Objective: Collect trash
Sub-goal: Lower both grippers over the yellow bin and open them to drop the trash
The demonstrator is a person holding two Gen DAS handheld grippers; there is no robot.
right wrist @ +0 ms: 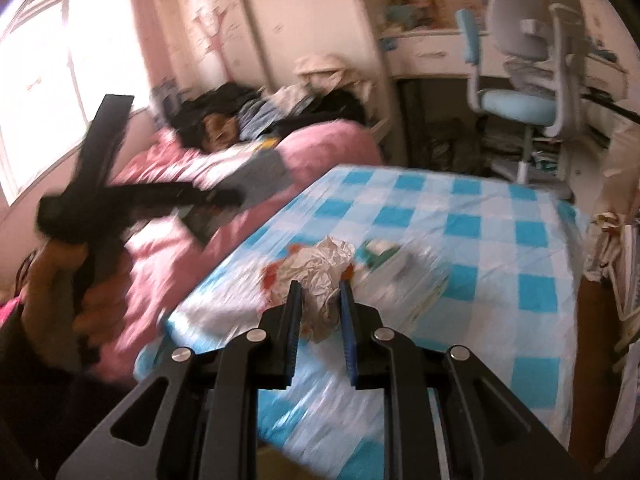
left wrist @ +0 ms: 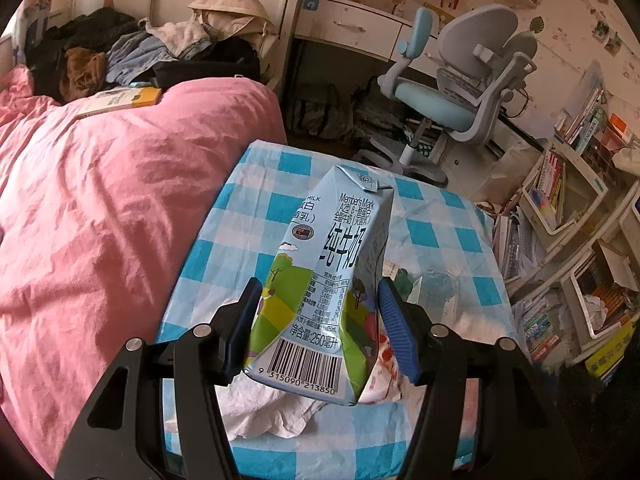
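A light blue milk carton (left wrist: 332, 272) stands tilted between my left gripper's (left wrist: 320, 286) blue pads, which press on its sides above the checked tablecloth (left wrist: 248, 248). Crumpled white paper (left wrist: 272, 408) with red print shows under the carton. In the right wrist view my right gripper (right wrist: 321, 286) is shut on a crumpled white and red wrapper (right wrist: 324, 260) over the table (right wrist: 460, 240). A hand (right wrist: 92, 292) at the left holds the left gripper (right wrist: 224, 198), blurred, with the carton (right wrist: 260, 178) in it.
A green and white packet (right wrist: 380, 252) and a clear plastic piece (left wrist: 440, 288) lie on the cloth past the wrapper. A pink quilt (left wrist: 100, 220) with piled clothes (left wrist: 120, 52) borders the table's left. A blue desk chair (left wrist: 452, 96) and crowded bookshelves (left wrist: 572, 240) stand to the right.
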